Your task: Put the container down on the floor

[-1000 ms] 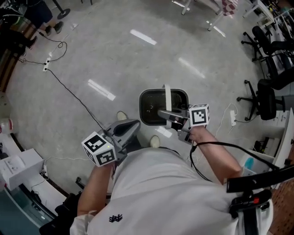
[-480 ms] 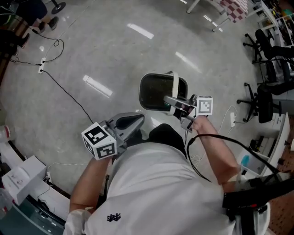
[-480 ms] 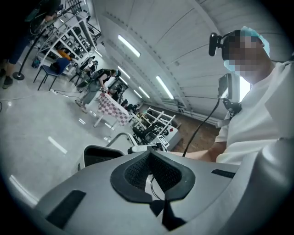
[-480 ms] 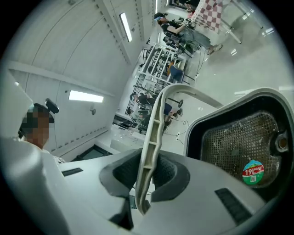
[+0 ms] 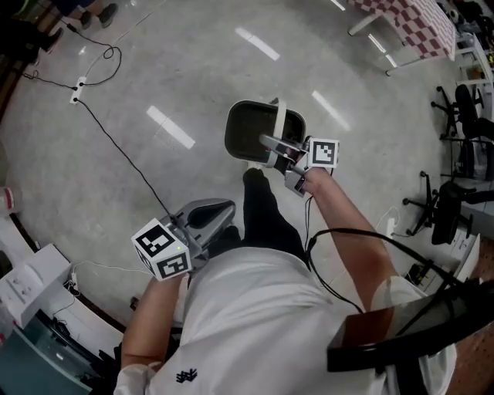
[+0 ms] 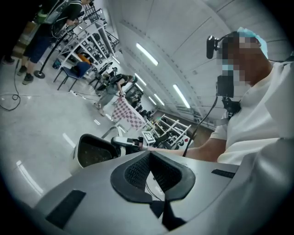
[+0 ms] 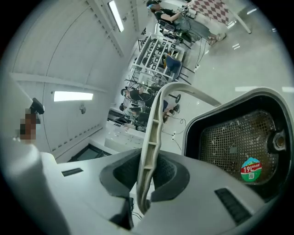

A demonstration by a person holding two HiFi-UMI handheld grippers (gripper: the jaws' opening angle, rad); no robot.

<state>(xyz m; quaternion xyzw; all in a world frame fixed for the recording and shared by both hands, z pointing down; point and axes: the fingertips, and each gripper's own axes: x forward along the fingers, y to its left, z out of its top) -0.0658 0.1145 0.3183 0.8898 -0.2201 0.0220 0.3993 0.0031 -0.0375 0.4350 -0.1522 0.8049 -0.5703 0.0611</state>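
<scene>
The container (image 5: 248,132) is a white bin with a dark mesh-lined inside and a pale bail handle (image 5: 279,114). It hangs ahead of the person's leg over the grey floor (image 5: 116,185). My right gripper (image 5: 272,143) is shut on that handle. In the right gripper view the handle (image 7: 154,120) runs upright between the pads (image 7: 171,174), with the container's mouth (image 7: 239,137) to the right. My left gripper (image 5: 219,209) is held near the person's waist, shut with nothing in it. The left gripper view shows the container (image 6: 94,151) beyond its closed jaws.
A black cable (image 5: 120,154) and a power strip (image 5: 77,91) lie on the floor to the left. Office chairs (image 5: 451,204) stand at the right and a checkered table (image 5: 409,23) at the back. White boxes (image 5: 27,281) sit at lower left. The person's shoe (image 5: 253,176) is just behind the container.
The right gripper and the container have moved forward, away from the body. The person's dark-trousered leg has stepped out under them. The left gripper stays by the waist.
</scene>
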